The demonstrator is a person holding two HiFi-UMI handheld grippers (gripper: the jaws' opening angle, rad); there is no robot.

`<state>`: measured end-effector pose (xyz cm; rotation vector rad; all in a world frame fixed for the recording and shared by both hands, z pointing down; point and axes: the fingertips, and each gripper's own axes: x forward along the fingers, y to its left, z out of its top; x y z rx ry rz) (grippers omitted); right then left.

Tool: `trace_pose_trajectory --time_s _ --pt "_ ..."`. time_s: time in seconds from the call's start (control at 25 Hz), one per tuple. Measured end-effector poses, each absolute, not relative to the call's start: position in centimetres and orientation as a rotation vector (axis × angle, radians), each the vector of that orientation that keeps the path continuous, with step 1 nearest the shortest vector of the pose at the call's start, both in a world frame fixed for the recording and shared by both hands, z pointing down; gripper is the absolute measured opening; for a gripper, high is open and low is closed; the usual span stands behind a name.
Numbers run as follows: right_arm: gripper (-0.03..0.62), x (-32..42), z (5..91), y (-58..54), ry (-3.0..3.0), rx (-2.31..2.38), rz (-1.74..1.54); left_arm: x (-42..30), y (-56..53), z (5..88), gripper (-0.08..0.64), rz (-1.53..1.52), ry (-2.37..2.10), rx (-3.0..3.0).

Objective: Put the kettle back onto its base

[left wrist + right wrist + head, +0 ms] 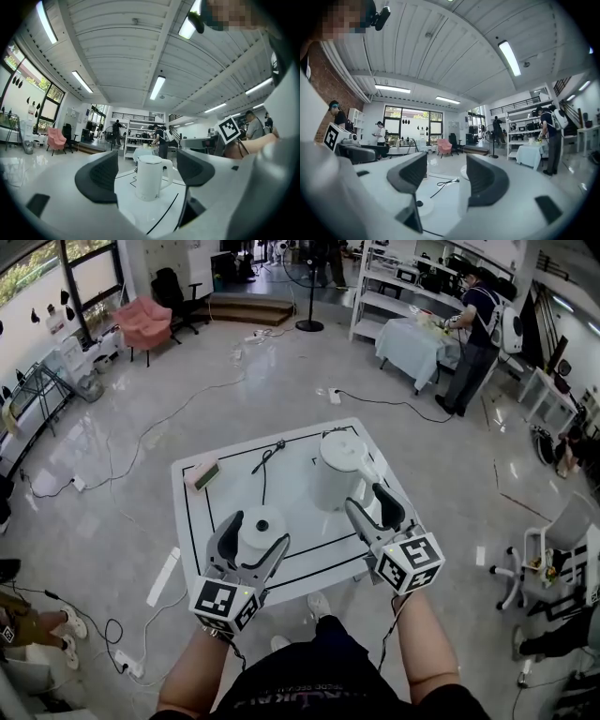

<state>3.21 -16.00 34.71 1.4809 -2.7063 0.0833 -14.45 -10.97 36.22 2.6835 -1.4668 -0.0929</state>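
White plastic electric kettle (337, 470) stands upright on the white square table with black border lines (300, 435), far-right part, off its round white base disc (262, 524). The base sits nearer the front-left, and its black cord (264, 460) trails toward the far edge. They're near each other but not touching. Kettle handle (167, 174) faces the right side. Right gripper (370, 502) is just short of the kettle on the handle side, jaws apart, nothing clamped; in the right gripper view the kettle body (463, 199) peeks past the inner edge of one jaw. Left gripper (256, 535) hovers over the base, jaws also apart and empty; the left gripper view looks straight at the kettle (149, 178). Reads as pre-grasp, with the lift not begun. Next move probably: right jaws around the handle, clamp firmly, lift clear, carry front-left and lower centred on the disc's dark connector (416, 203). Left needs to clear the base first. Risk: the kettle tilts in a handle-only grip.
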Motion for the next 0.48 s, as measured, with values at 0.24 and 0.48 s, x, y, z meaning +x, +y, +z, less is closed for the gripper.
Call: trace_pose_trajectory --time_s 0.24,0.48 --pt "0.247 6.2 35.6 -18.8 -2.683 1.503 0.114 -13.5 -12.6 36.3 0.379 -0.076 -1.494 2.672" --pt "0.247 7.6 37.1 -22.0 -2.665 1.481 0.157 -12.2 -14.9 37.0 0.379 -0.042 -1.496 2.654"
